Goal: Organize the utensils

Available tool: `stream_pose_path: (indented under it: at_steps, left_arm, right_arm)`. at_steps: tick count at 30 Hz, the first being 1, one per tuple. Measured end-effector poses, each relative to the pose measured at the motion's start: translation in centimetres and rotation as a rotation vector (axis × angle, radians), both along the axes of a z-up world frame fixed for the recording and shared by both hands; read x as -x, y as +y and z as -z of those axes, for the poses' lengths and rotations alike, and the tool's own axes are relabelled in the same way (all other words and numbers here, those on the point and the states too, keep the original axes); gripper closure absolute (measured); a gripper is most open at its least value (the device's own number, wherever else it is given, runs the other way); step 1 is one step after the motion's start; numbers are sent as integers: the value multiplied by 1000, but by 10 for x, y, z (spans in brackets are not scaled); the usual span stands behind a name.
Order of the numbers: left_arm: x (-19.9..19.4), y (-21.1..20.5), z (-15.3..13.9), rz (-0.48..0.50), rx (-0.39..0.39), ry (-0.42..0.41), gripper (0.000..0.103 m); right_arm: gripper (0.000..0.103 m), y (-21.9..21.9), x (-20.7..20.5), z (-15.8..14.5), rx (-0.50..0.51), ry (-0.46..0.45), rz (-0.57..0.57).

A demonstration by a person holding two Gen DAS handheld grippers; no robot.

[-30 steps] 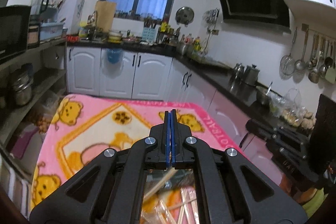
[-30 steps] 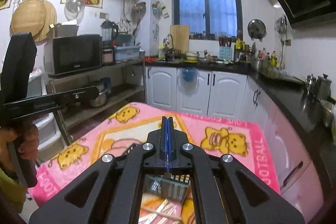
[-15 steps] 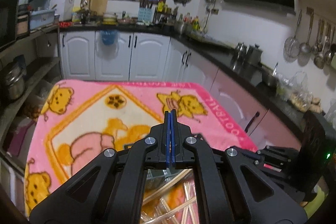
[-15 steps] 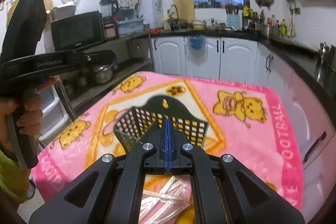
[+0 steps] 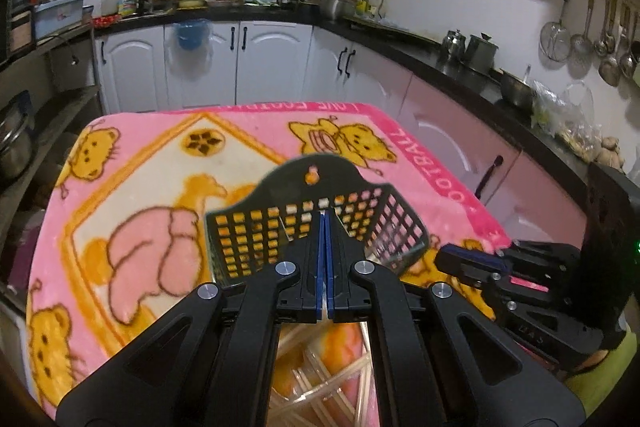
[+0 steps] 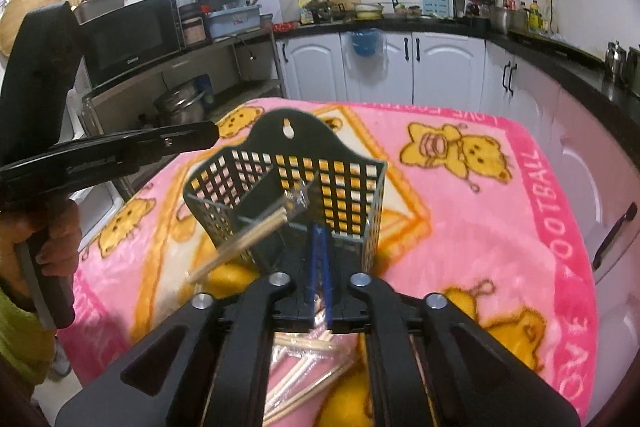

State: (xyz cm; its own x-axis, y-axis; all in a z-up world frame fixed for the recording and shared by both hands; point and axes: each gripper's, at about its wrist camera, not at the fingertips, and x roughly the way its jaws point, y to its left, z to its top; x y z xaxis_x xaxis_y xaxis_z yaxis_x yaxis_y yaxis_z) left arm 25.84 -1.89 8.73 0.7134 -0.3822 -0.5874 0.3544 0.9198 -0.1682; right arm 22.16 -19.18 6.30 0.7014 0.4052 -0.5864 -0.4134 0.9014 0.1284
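L gripper (image 5: pixel 323 263) shut, empty — R gripper (image 6: pixel 318 267) just cracking open, empty.

Left wrist view: mounted behind the left tool (image 5: pixel 323 227), looking forward and downward along its fingers. The black perforated plastic basket (image 5: pixel 280 227) sits close, at frame centre. The right tool (image 5: pixel 472 261) enters at lower right.

Right wrist view: same mounting behind the right tool (image 6: pixel 318 239), tilted downward, basket (image 6: pixel 340 187) near at centre. The left tool (image 6: pixel 208 133) crosses the left of the frame.

Shared: basket, pink cartoon-bear blanket covering the surface (image 5: pixel 140 187) (image 6: pixel 500 227), white cabinets (image 5: pixel 260 63) (image 6: pixel 440 67) and window wall beyond.
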Motion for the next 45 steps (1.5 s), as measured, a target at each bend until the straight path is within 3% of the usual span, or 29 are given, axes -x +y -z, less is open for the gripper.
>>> stream_pose_path:
  at_steps: [1,9,12,15,26,45]
  left_arm:
    - [4,-1,3,3,-6,-3,103]
    - [28,-3,23,29,-23,-1,101]
    - [34,0,31,24,-26,7,89]
    - [37,3,38,21,-24,22,87]
    - [43,14,66,-1,-38,77,60]
    - [25,31,122,-45,-158,162,50]
  right_arm:
    - [85,-1,0,2,1,4,1]
    - [76,-2,8,23,18,43,-2]
    - [74,-2,11,28,18,53,-2]
    - [71,-2,15,33,20,60,-2]
    - [60,-4,28,50,20,91,6]
    - [56,-7,19,85,-10,197,8]
